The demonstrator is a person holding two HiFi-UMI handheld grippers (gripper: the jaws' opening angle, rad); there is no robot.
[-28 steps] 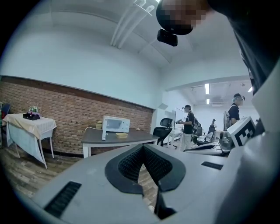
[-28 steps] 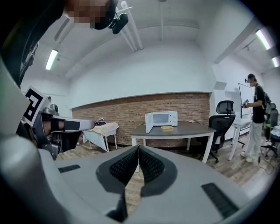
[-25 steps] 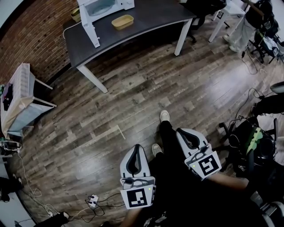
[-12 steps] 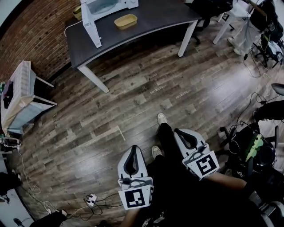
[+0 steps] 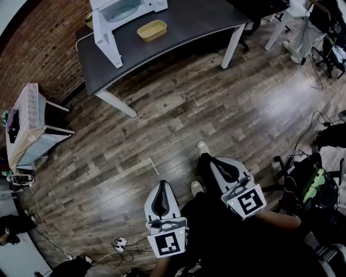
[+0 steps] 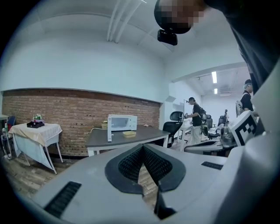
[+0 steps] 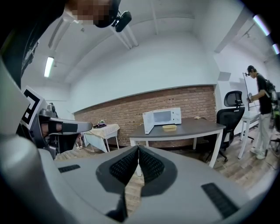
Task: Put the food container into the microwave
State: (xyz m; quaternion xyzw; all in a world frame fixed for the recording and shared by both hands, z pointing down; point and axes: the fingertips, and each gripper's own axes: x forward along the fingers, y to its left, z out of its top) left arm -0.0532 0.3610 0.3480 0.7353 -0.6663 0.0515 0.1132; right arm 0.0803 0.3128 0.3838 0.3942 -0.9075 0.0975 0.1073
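The yellow food container [image 5: 152, 30] lies on the dark table [image 5: 189, 21], just right of the white microwave [image 5: 116, 13], whose door stands open. Both are far ahead across the wooden floor. My left gripper [image 5: 164, 184] and right gripper [image 5: 212, 160] hang low in front of the person's legs, pointing toward the table. Each is shut with nothing between its pads. In the left gripper view the closed left gripper [image 6: 142, 146] frames the microwave [image 6: 122, 123] and container [image 6: 129, 133]. In the right gripper view the right gripper [image 7: 138, 148] sits below the microwave [image 7: 164, 117] and container [image 7: 169, 127].
A small cloth-covered table [image 5: 27, 121] stands at the left by the brick wall. A power strip and cables [image 5: 116, 246] lie on the floor near my feet. Chairs and equipment [image 5: 316, 186] crowd the right side, where a person [image 7: 262, 109] stands by a desk.
Both grippers have been carried forward with the person's steps toward the table. The jaws of both stay shut.
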